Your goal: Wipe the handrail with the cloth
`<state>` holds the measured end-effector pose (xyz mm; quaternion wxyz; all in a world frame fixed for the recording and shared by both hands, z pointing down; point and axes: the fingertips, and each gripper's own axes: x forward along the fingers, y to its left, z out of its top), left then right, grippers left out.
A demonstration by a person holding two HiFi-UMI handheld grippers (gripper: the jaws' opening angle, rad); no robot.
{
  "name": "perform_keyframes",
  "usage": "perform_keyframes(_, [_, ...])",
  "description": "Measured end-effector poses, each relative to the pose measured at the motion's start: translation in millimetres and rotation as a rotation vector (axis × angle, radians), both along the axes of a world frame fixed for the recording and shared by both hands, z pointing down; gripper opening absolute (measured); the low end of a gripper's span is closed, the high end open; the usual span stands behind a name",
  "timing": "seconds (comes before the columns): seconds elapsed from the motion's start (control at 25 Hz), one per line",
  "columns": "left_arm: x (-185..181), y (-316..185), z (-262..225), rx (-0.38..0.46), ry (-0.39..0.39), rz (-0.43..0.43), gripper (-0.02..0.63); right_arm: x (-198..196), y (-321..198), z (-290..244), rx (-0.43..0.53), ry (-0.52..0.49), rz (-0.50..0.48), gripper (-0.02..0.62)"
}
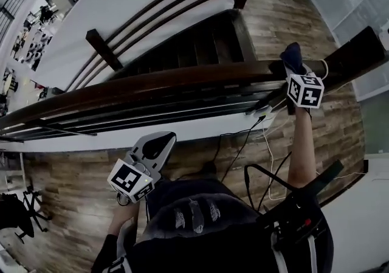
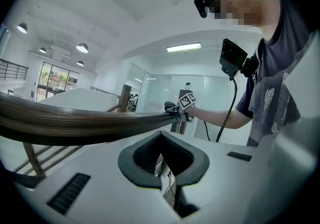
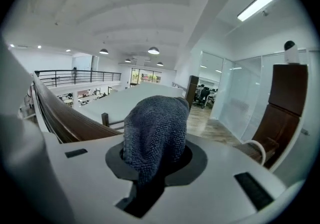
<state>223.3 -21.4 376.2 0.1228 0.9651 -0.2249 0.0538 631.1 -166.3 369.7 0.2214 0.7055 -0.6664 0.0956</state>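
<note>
**Head view.** The handrail (image 1: 152, 83) runs across the frame from the lower left up to the right. The right gripper (image 1: 296, 74) is up at the handrail near its right end. The dark blue cloth (image 1: 293, 56) sticks out past the gripper's jaws and appears to lie on the rail's top face. The left gripper (image 1: 155, 144) is held low on the near side of the rail, well apart from it, above the wooden floor (image 1: 73, 186).

**Left gripper view.** The jaws are drawn together at their tips with nothing between them; only the floor shows through the slit behind. The handrail crosses above them without touching. At the rail's far end the right gripper and the cloth are seen against the rail.

**Right gripper view.** The jaws are clamped on the cloth, which bunches up and out over them and hides the tips. The handrail leads away along the left.

**Progress.** The cloth is gripped and brought to the rail, so the preparation is done. No streak, damp patch or dirt can be made out, so how much has been wiped cannot be told. Judged by position, the cloth stands at one end of the rail. The whole length to the left is either ahead of it or behind it.
</note>
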Motion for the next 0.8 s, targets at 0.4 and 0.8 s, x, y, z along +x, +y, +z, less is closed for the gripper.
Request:
perform_keyframes(0.4, [-212,-17,22,-0.008,0.044,0.019,0.006,-224,-24,2,-0.047,-0.039,-0.005,0.066])
perform_keyframes(0.8, [-352,-48,27,-0.054,-0.007,-0.005,0.006,-496,-52,-6,-0.065,0.031,-0.220,0.066])
